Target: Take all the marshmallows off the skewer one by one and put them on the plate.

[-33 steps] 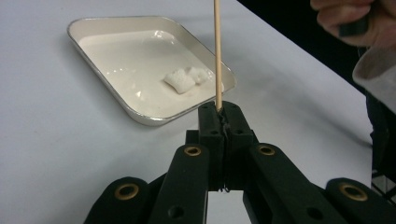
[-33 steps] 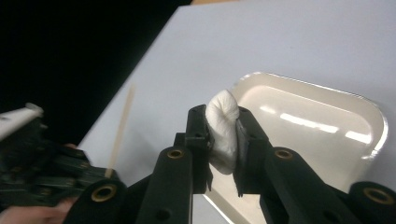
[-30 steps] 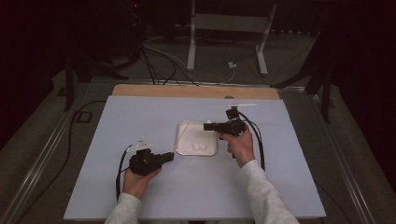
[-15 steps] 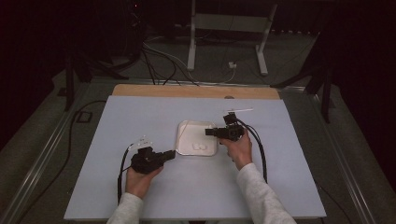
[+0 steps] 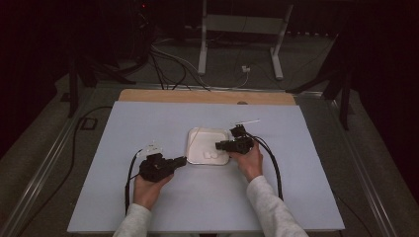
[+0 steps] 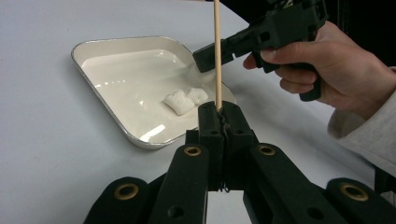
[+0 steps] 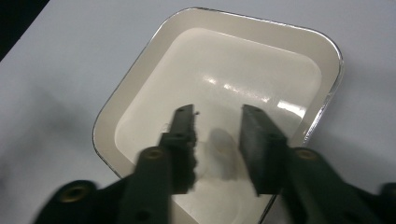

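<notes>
A white square dish sits mid-table and holds two small white lumps near its front corner. My left gripper is shut on a thin wooden stick that stands upright just short of the dish's near rim. In the high view the left gripper lies at the dish's front left corner. My right gripper hangs open low over the dish, with nothing gripped between its fingers. From the left gripper view, the right gripper points in over the far rim, above the lumps.
The dish rests on a pale blue mat over a wooden table whose bare strip shows at the back. Cables trail from both grippers toward the person. A metal stand and floor cables lie beyond the table.
The right gripper has come down and toward the person, from behind the dish's right side to over its front right part. The left gripper has barely moved.
</notes>
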`<state>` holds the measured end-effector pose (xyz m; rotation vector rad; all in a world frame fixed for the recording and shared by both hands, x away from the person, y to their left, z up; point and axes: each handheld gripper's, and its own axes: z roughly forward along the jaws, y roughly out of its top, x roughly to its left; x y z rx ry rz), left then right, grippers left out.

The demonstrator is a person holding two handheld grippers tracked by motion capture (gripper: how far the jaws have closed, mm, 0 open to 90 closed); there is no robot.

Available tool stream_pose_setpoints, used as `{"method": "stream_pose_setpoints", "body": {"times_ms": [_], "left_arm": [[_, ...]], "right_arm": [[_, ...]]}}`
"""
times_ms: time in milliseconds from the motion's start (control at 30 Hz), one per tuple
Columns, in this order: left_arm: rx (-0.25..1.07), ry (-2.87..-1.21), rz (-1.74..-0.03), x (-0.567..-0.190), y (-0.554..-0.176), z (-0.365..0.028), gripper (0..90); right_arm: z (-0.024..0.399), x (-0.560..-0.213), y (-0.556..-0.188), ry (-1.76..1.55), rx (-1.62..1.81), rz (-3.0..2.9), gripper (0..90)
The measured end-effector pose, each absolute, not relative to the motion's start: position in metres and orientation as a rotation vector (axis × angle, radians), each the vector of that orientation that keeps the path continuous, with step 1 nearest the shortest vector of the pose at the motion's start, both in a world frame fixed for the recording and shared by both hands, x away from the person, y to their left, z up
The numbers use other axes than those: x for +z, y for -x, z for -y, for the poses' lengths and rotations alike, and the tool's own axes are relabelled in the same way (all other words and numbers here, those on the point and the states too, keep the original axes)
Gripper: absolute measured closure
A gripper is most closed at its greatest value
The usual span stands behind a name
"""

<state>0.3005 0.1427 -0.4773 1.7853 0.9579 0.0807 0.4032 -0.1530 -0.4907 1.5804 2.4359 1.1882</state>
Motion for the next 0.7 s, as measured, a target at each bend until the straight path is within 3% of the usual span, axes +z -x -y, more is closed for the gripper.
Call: {"method": "stream_pose_setpoints", "body": {"times_ms": [100, 400, 700], "left_arm": [[0.084, -1.778, -0.963, -0.476, -0.301, -0.142, 90.0], [0.098, -1.763, -0.972, -0.472, -0.306, -0.139, 90.0], [0.11, -1.752, -1.01, -0.474, -0.315, -0.129, 90.0]], "right_arm": [[0.152, -0.49, -0.403, -1.584, 1.172, -2.429, 48.2], [0.152, -0.476, -0.39, -1.521, 1.211, -2.365, 14.2], [0.154, -0.46, -0.371, -1.405, 1.319, -2.336, 1.1]]}}
